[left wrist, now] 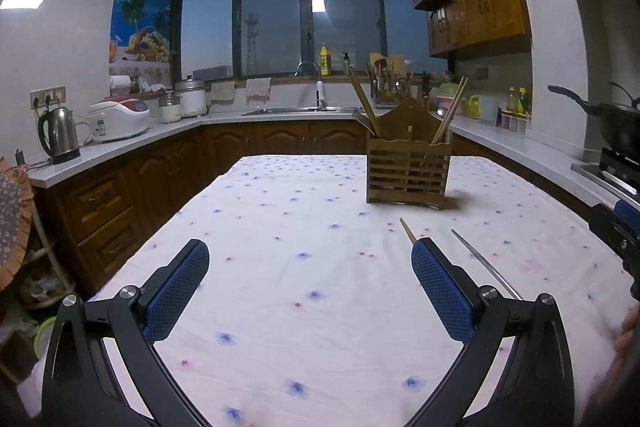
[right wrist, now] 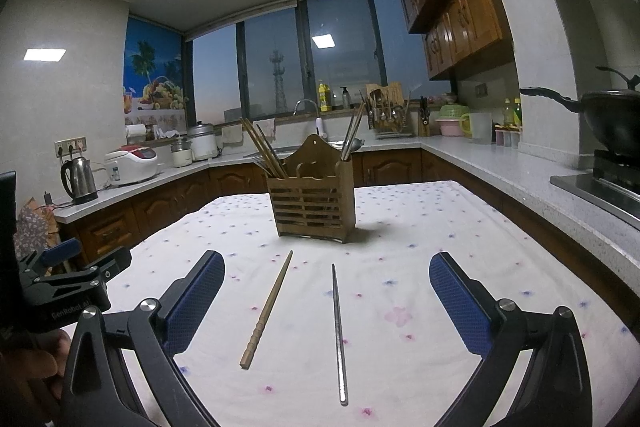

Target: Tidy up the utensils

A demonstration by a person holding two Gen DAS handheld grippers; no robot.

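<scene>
Both chopsticks lie on the bench pointing at the far holder [right wrist: 311,193]. The wooden chopstick [right wrist: 267,309] and steel chopstick [right wrist: 338,331] sit between the wide-open, empty right tool [right wrist: 326,293]; the left tool [left wrist: 310,285], also wide open and empty, is further away.

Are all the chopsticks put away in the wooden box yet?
Not yet. The wooden holder already has chopsticks and other utensils standing in it. Nothing is in hand: the left gripper and right gripper are both open. Still lying on the tablecloth are one wooden chopstick and one metal chopstick.
</scene>
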